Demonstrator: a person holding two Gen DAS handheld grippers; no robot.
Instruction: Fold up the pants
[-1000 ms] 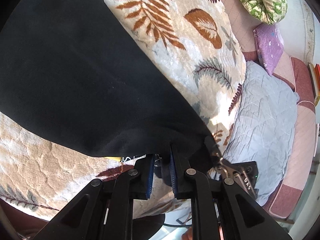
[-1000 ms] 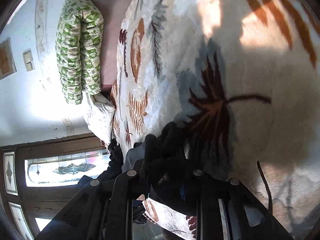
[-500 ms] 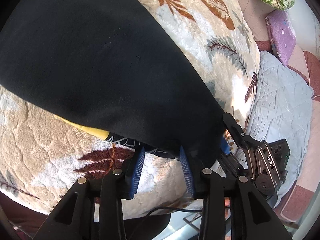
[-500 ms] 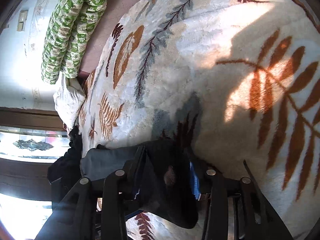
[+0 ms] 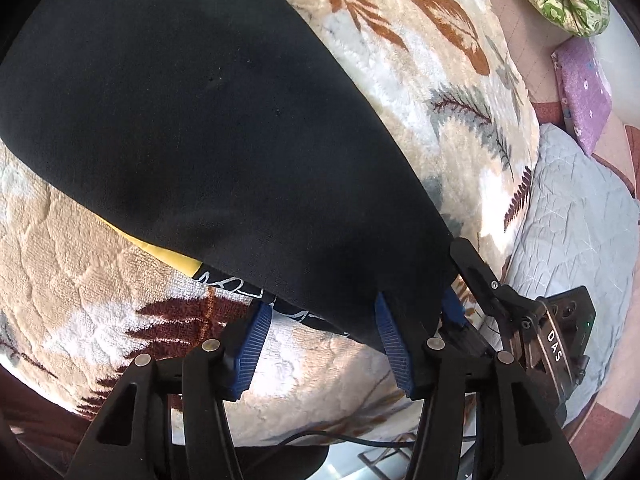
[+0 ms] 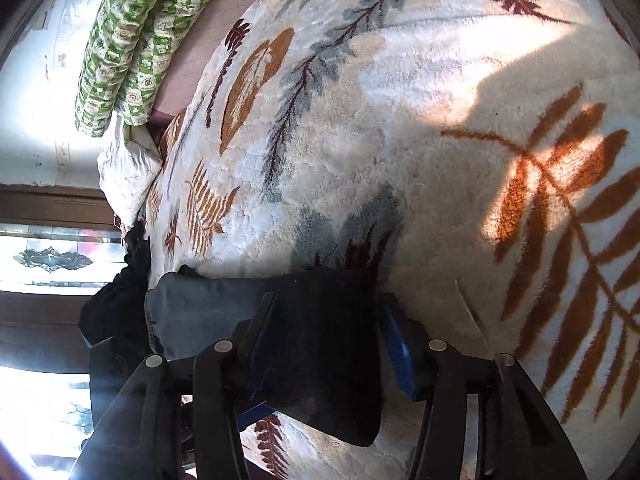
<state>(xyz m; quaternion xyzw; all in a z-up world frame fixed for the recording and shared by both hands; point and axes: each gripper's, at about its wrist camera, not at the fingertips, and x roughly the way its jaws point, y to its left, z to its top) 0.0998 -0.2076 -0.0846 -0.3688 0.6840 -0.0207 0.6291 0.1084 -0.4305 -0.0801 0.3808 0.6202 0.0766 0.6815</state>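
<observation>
Both grippers, left gripper (image 5: 322,338) and right gripper (image 6: 326,344), opening off black pants (image 5: 208,128).

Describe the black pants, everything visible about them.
The pants are black, matte, soft-looking cloth, spread flat on the leaf-patterned blanket. A yellow patch and white lettering peek from under the near edge. The left gripper, jaws opening, has that edge between its blue pads; the right gripper, also opening, straddles a corner.
</observation>
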